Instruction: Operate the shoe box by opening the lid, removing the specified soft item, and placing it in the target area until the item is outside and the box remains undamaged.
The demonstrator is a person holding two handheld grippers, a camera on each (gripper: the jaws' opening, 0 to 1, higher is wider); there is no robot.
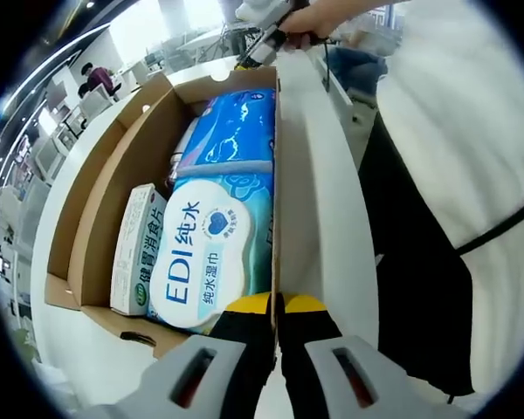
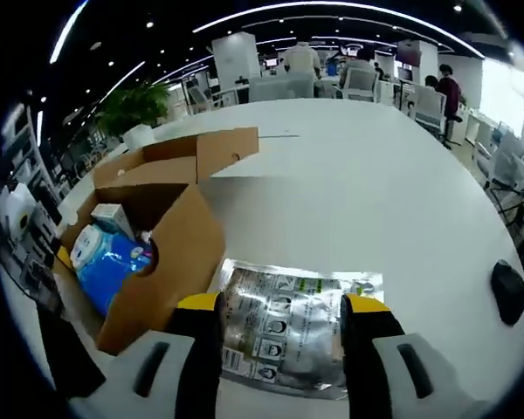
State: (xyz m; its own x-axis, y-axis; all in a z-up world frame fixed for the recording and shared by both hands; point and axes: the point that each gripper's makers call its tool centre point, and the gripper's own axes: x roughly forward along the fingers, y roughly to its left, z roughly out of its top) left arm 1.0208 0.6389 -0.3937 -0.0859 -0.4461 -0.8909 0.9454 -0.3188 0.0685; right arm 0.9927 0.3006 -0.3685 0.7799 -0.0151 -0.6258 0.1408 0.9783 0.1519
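The main risk sits with the left gripper [image 1: 277, 316]: in the left gripper view its yellow-tipped jaws are pinched together on the edge of the raised cardboard lid [image 1: 319, 183], which runs away from them toward twelve o'clock. A hard pull or twist there would likely crease or tear the flap at its hinge, and the task wants the shoe box [image 2: 148, 227] left sound. Letting go abruptly could drop the lid back over the contents.

The second risk is the silver foil pouch [image 2: 288, 323], apparently the soft item (the task does not name it). In the right gripper view it lies flat on the white table [image 2: 375, 192], outside the box, just to the box's four o'clock side. The right gripper [image 2: 282, 327] has its jaws spread, one on each side of the pouch; I cannot tell whether the pads touch it. A thin, slick pouch lying flat gives little to grip, so closing on it could make it skid or buckle. Whether this spot is the target area I cannot tell.

The pouch is shiny, wrinkled, and printed with small picture panels and a green strip. Inside the open box remain a blue-and-white wet wipes pack [image 1: 205, 262], a blue packet [image 1: 236, 131] beyond it, and a slim white carton [image 1: 138, 249] at its nine o'clock side. A black mouse [image 2: 509, 292] lies well apart at three o'clock.
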